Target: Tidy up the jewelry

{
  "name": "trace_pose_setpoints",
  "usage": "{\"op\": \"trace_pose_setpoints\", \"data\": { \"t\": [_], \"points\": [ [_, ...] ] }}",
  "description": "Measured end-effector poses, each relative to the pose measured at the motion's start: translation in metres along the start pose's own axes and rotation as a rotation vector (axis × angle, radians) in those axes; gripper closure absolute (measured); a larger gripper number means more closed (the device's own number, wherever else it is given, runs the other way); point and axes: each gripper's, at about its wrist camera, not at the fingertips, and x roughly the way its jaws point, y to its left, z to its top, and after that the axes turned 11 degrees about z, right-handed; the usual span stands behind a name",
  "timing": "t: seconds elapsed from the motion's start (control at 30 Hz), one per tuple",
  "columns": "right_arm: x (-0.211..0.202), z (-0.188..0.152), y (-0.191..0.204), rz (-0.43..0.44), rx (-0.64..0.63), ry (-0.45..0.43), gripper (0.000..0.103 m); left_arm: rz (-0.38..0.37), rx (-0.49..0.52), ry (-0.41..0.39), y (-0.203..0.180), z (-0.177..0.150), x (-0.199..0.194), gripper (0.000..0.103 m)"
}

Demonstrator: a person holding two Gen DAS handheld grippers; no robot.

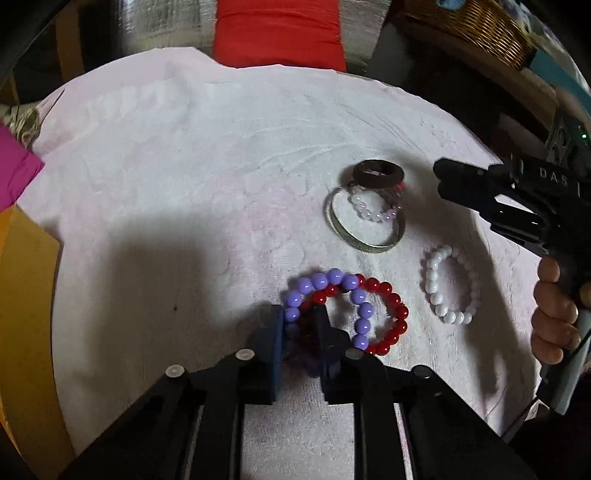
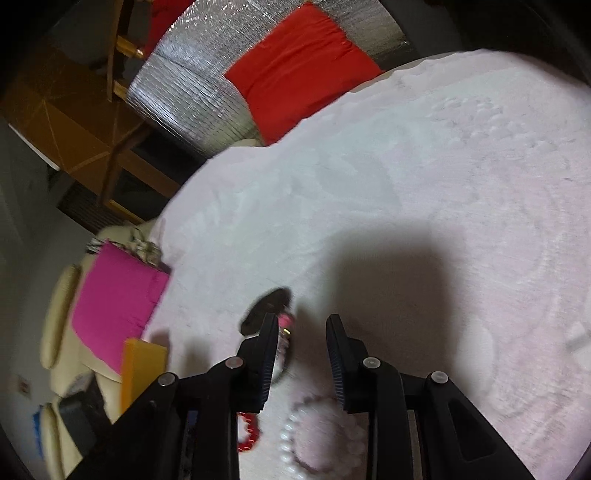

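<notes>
On a pale pink towel (image 1: 184,166) lie a purple bead bracelet (image 1: 334,277) and a red bead bracelet (image 1: 391,317), overlapping. My left gripper (image 1: 299,325) is shut on the purple bracelet's near side, with red beads in the same gap. Farther off, a dark brown ring (image 1: 376,172) and a pink-white bead bracelet (image 1: 373,212) rest on a silver bangle (image 1: 365,238). A white bead bracelet (image 1: 448,284) lies to the right. My right gripper (image 2: 301,325) is open and empty. It hovers just right of the dark ring (image 2: 266,306), above the white bracelet (image 2: 291,435).
A person's hand (image 1: 554,317) holds the right gripper's handle at the right edge. Beyond the towel are a red cushion (image 1: 277,33) and a wicker basket (image 1: 476,26). A magenta cloth (image 1: 14,173) and an orange-yellow board (image 1: 22,295) border the left.
</notes>
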Motion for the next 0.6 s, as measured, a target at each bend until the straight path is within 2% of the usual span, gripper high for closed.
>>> {"op": "trace_pose_setpoints", "data": {
  "t": [0.07,0.17,0.23,0.4,0.43,0.47,0.6],
  "points": [
    [0.009,0.005,-0.003,0.036,0.031,0.010,0.074,-0.016,-0.028,-0.022,0.006,0.001,-0.006,0.093],
    [0.024,0.010,0.003,0.041,0.018,0.025,0.074,-0.065,-0.052,-0.071,0.013,0.004,-0.020,0.093],
    [0.033,0.013,0.009,0.013,0.001,0.031,0.074,-0.071,-0.052,-0.075,0.016,0.004,-0.022,0.093],
    [0.057,0.016,0.011,-0.067,-0.043,0.056,0.075,-0.028,-0.067,-0.053,0.021,0.003,-0.015,0.093],
    [0.058,0.016,0.012,-0.078,-0.061,0.054,0.081,-0.023,-0.080,-0.066,0.025,0.004,-0.018,0.093],
    [0.058,0.016,0.015,-0.100,-0.086,0.053,0.093,-0.020,-0.090,-0.076,0.027,0.005,-0.020,0.093],
    [0.043,0.016,0.018,-0.128,-0.115,0.013,0.097,-0.026,-0.129,-0.103,0.032,0.007,-0.024,0.093]
  ]
}}
